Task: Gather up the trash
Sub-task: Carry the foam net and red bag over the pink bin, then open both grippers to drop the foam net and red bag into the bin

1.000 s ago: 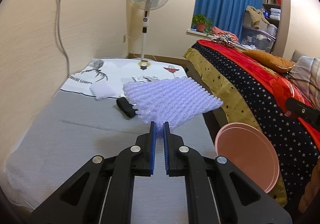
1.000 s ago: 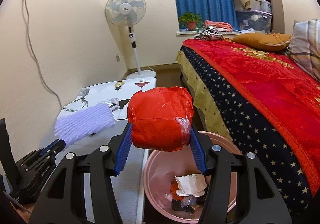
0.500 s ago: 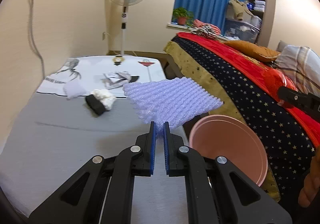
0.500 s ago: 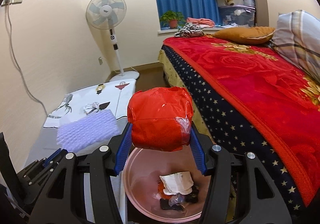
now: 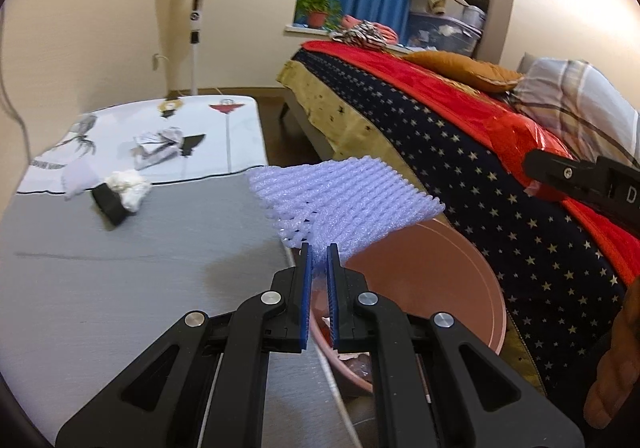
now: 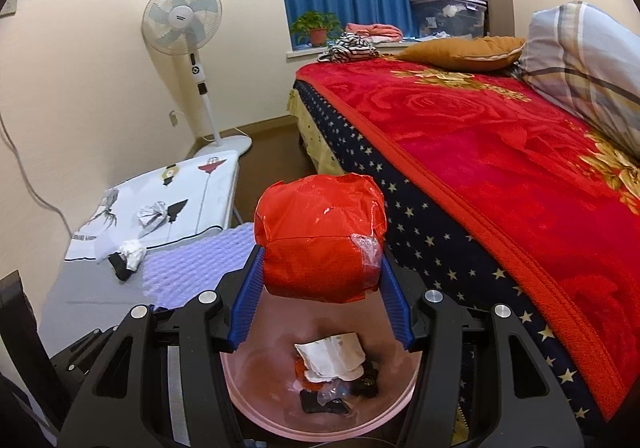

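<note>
**Both grippers loaded above the pink bin**

Where the left wrist camera looks along its own fingers, the left gripper (image 5: 319, 256) has its blue pads drawn almost together, clamped on the near edge of a lilac foam net (image 5: 346, 204); the net fans out flat ahead of the tips, partly over the grey table (image 5: 100, 288) and partly over the rim of the pink bin (image 5: 436, 280), which stands between the table and the bed (image 5: 460, 152); further back on the table lie a white crumpled wad against a small black block (image 5: 120, 196), and a crumpled bit of paper (image 5: 156, 148) on a white printed cloth (image 5: 236, 136); at the right edge the right gripper's black finger shows against a red bag (image 5: 516, 136).

Seen from the right wrist camera, the right gripper (image 6: 320, 268) stands about half open, its pads pressed to both sides of the red bag (image 6: 320, 236), a bulging bundle with a scrap of clear film at its right side; the bag hangs above the bin (image 6: 256, 404), inside which lie a torn white paper (image 6: 332, 360) and some dark and orange scraps; to the left the foam net (image 6: 192, 268) shows blurred over the table edge, with part of the left gripper's black frame low in the corner; a standing fan (image 6: 182, 20) is by the far wall.
</note>
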Demonstrator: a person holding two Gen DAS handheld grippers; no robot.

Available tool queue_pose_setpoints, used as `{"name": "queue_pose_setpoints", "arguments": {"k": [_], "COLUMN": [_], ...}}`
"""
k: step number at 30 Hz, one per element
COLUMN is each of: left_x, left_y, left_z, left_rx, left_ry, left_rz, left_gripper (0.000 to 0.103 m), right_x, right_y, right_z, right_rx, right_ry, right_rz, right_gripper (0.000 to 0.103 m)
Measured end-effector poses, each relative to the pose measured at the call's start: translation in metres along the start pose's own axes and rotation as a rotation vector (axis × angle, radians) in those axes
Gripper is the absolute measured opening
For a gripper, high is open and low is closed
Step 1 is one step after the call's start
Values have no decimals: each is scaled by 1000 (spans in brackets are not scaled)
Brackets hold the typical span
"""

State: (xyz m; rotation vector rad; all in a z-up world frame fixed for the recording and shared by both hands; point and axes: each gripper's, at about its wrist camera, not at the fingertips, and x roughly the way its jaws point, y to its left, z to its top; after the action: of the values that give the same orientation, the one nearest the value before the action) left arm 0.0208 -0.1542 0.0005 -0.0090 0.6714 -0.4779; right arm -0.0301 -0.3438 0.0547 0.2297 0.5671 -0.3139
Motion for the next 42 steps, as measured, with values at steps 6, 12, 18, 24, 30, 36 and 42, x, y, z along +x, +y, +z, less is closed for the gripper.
{"name": "queue_pose_setpoints", "arguments": {"k": [6, 12, 18, 24, 30, 36, 42], "left_x": [16, 26, 31, 31, 23, 17, 15], "left_y": [-8, -15, -20, -14, 0, 22, 47], "left_z": [-2, -4, -5, -6, -7, -6, -6], "left_rx": [10, 14, 32, 12, -10, -44, -95], "left_ry": [32, 54, 66, 71, 59, 43, 24], "left_rz": [-31, -45, -95, -98, -69, -27, 30], "left_gripper": [7, 7, 13, 36, 35, 36, 35], "right_x": [10, 15, 17, 14, 13, 12, 17], "right_y": [-5, -7, -9, -8, -1, 15, 34], "right_z": [-2, -3, -3, -4, -5, -5, -6], "right_rx": [15, 19, 23, 23, 13, -16, -37], "right_ry": [24, 33, 36, 26, 20, 3, -6], "right_rz": [-21, -34, -61, -69, -37, 29, 105], "right_gripper": [55, 55, 65, 70, 69, 57, 39]}}
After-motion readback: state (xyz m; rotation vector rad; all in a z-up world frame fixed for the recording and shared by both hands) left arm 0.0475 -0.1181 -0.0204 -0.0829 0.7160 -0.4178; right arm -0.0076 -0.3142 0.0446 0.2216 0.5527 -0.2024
